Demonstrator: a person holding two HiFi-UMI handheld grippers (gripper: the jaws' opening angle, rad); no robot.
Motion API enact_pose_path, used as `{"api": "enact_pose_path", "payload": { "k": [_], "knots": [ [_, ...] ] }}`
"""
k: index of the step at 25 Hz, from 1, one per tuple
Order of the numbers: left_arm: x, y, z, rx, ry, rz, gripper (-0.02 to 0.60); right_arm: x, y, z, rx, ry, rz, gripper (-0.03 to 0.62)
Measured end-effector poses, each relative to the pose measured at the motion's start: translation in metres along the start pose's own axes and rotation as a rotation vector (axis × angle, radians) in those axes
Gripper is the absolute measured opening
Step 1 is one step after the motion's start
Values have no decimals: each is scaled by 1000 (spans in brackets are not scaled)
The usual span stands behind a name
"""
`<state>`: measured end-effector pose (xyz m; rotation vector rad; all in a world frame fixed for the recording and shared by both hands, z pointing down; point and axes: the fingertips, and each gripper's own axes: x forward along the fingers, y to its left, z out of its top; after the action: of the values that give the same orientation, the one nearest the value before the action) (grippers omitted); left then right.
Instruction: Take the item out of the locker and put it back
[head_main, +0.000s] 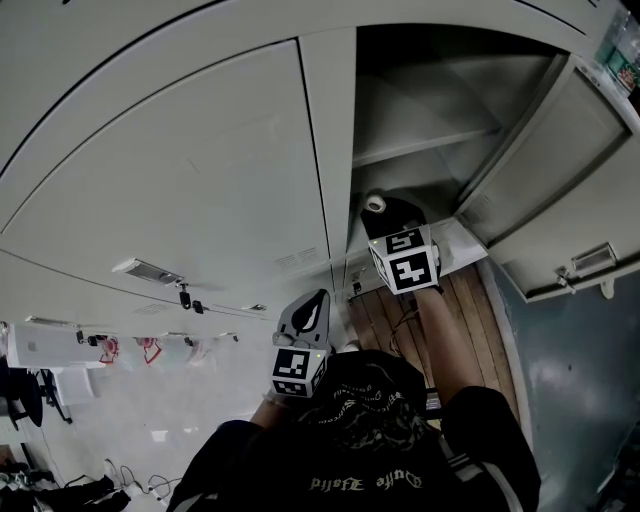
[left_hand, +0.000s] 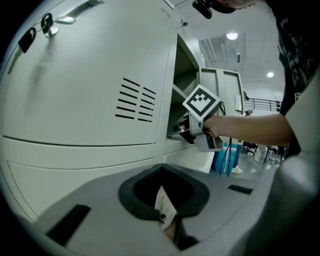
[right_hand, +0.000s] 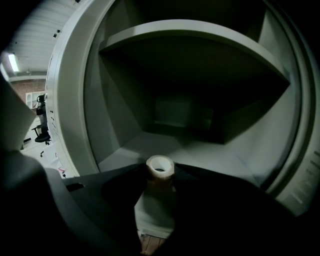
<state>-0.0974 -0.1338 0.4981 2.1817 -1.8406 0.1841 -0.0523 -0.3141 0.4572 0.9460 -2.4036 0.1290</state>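
A small white roll of tape (right_hand: 160, 169) sits between the tips of my right gripper (right_hand: 160, 181), whose dark jaws touch it on both sides. The gripper reaches into the open locker compartment (head_main: 430, 110), just above the compartment's grey floor (right_hand: 210, 152). In the head view the roll of tape (head_main: 375, 203) shows at the right gripper (head_main: 380, 212) tip, at the locker's mouth. My left gripper (head_main: 308, 305) hangs lower, in front of the closed locker door (head_main: 180, 170), with its jaws together and nothing in them. In the left gripper view, the right gripper (left_hand: 186, 131) enters the opening.
A shelf (head_main: 425, 145) splits the open compartment, and its door (head_main: 560, 190) swings out at the right. Keys (left_hand: 47, 22) hang in the closed door's lock, above vent slots (left_hand: 135, 100). Wooden flooring (head_main: 470, 300) lies below, and a blue bin (left_hand: 225, 156) stands further off.
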Motion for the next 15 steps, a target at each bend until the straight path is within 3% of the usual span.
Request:
{"api": "enact_pose_path", "payload": {
  "k": [4,15],
  "knots": [
    [1,4,13,-45,-38,12,8,-9,-2,6,14,-46,5,173],
    [11,-12,22,-27,-63,-23,8,-54,-12,16,24,-148,-77,173]
  ]
}}
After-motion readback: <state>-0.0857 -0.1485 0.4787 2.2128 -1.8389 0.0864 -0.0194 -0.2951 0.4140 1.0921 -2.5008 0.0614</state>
